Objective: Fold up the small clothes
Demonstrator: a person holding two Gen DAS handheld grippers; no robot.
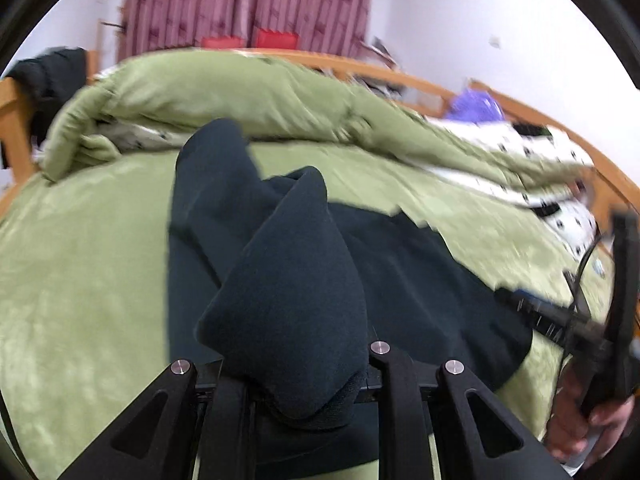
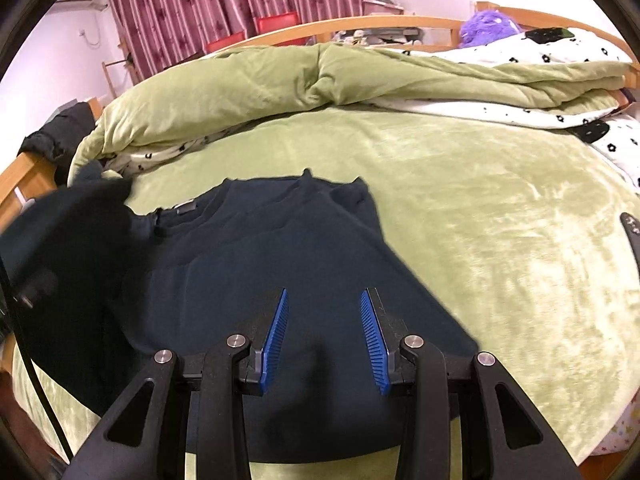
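- My left gripper (image 1: 298, 394) is clamped on a bunched fold of the dark garment (image 1: 400, 280); the cloth rises in a peak straight off the jaws and hides the pads completely.
- My right gripper (image 2: 324, 340) stands with its jaws apart and nothing between them; the blue pads (image 2: 274, 340) hover just over the near part of the garment (image 2: 280, 260) without pinching it.
- I judge the step in hand to be carrying the left side over the body of the garment. To do it well I should keep the pinch firm, draw the fold across in one even sweep so the edge lands straight, and use the free right gripper to pin or smooth the flat part so it does not drag along.
- Beyond both grippers the garment lies spread on the green blanket (image 2: 500, 240), its far edge toward the middle of the bed, with the lifted part on the left of the right wrist view.
- In the left wrist view my other hand (image 1: 592, 420) and its tool show at the right edge, beside the garment.
- Farther off lies a rolled green quilt (image 2: 320, 76), then the wooden bed rail (image 2: 360, 24) and the curtains (image 2: 224, 4).
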